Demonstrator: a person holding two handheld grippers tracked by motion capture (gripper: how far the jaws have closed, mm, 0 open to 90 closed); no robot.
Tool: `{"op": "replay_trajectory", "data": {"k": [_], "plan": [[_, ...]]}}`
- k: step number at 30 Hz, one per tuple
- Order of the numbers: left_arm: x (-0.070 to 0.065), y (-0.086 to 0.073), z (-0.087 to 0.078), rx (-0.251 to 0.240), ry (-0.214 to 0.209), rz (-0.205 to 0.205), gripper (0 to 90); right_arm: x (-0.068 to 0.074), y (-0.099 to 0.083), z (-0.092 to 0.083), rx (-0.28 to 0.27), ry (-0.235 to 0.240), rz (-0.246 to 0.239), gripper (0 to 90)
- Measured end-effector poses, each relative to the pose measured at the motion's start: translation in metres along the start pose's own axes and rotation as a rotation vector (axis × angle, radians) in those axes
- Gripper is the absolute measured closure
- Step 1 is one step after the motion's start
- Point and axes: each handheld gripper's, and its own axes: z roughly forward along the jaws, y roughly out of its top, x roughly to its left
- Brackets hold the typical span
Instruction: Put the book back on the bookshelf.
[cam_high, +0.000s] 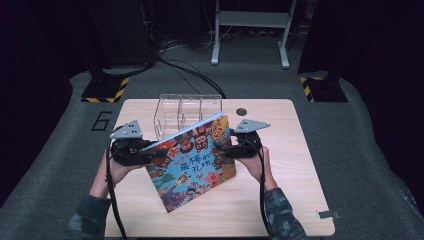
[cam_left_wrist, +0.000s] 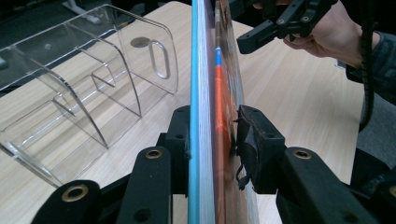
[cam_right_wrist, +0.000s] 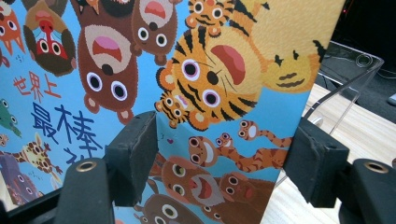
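The person is holding a colourful children's picture book (cam_high: 192, 165) tilted up above the middle of the wooden tabletop (cam_high: 300, 150), its far top edge leaning toward the clear acrylic file holder (cam_high: 187, 115) that is standing at the far side. The left claw (cam_left_wrist: 215, 140) is clamping the book's left edge, with its jaws pressing on both covers, so this grip is carrying the weight. The right claw (cam_right_wrist: 224, 158) is standing partway open in front of the cover near the book's right edge; in the right gripper view the cover is showing behind both jaws and nothing is lying between them, so it is steadying the book at most; whether it is touching the cover cannot be told. The step in hand is probably bringing the book upright and slotting it into one of the holder's compartments. To do it well, the left claw should be keeping its clamp firm while the book is being turned vertical, spine parallel to the dividers. The right claw would do better guiding the free edge, lining the lower edge up over a slot before lowering. The holder is light and unheld, so any bump against a divider is likely to push it away.
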Motion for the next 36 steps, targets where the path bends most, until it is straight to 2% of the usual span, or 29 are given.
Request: {"op": "replay_trajectory", "data": {"k": [2, 7, 11, 16, 19, 21, 24, 25, 26, 27, 30, 32, 33, 35, 36], "plan": [[0.001, 0.001, 0.000, 0.008, -0.019, 0.001, 68.5, 0.000, 0.000, 0.000, 0.000, 0.001, 0.000, 30.3], [0.000, 0.005, -0.001, 0.035, -0.025, 0.011, 69.6, 0.000, 0.000, -0.001, -0.004, 0.000, 0.007, 30.2], [0.002, 0.008, 0.001, 0.056, -0.019, 0.017, 67.6, 0.001, -0.001, 0.000, -0.007, -0.007, 0.004, 30.0], [0.001, 0.016, 0.008, 0.094, -0.011, 0.046, 65.7, 0.001, -0.001, 0.002, -0.009, -0.010, 0.006, 29.9], [0.001, 0.018, 0.007, 0.101, -0.033, 0.045, 69.0, 0.001, -0.001, 0.000, -0.011, -0.003, 0.009, 31.0], [0.000, 0.018, 0.006, 0.091, -0.054, 0.027, 72.0, -0.001, -0.002, -0.002, -0.016, 0.005, 0.006, 32.2], [-0.002, 0.019, 0.005, 0.085, -0.064, 0.035, 74.6, -0.003, -0.004, -0.007, -0.029, 0.022, 0.001, 30.2], [-0.004, 0.020, 0.005, 0.083, -0.080, 0.027, 75.2, -0.003, -0.006, -0.009, -0.032, 0.021, 0.004, 28.5], [-0.004, 0.021, 0.004, 0.083, -0.080, 0.043, 75.9, -0.004, -0.008, -0.012, -0.030, 0.006, 0.008, 21.5], [-0.007, 0.022, 0.004, 0.080, -0.075, 0.045, 76.5, -0.005, -0.009, -0.014, -0.023, -0.007, 0.020, 19.9], [-0.013, 0.025, 0.000, 0.088, -0.061, 0.076, 78.0, -0.015, -0.025, -0.025, -0.026, -0.020, 0.068, 18.1], [-0.014, 0.028, -0.002, 0.104, -0.052, 0.093, 78.9, -0.021, -0.037, -0.031, -0.007, -0.041, 0.104, 17.3], [-0.015, 0.029, -0.002, 0.112, -0.063, 0.096, 79.5, -0.023, -0.044, -0.033, 0.005, -0.054, 0.118, 17.3], [-0.017, 0.031, -0.002, 0.129, -0.044, 0.117, 79.2, -0.027, -0.058, -0.036, 0.036, -0.075, 0.125, 17.2], [-0.017, 0.032, -0.002, 0.137, -0.057, 0.102, 79.1, -0.030, -0.063, -0.036, 0.045, -0.082, 0.136, 17.2]]}}
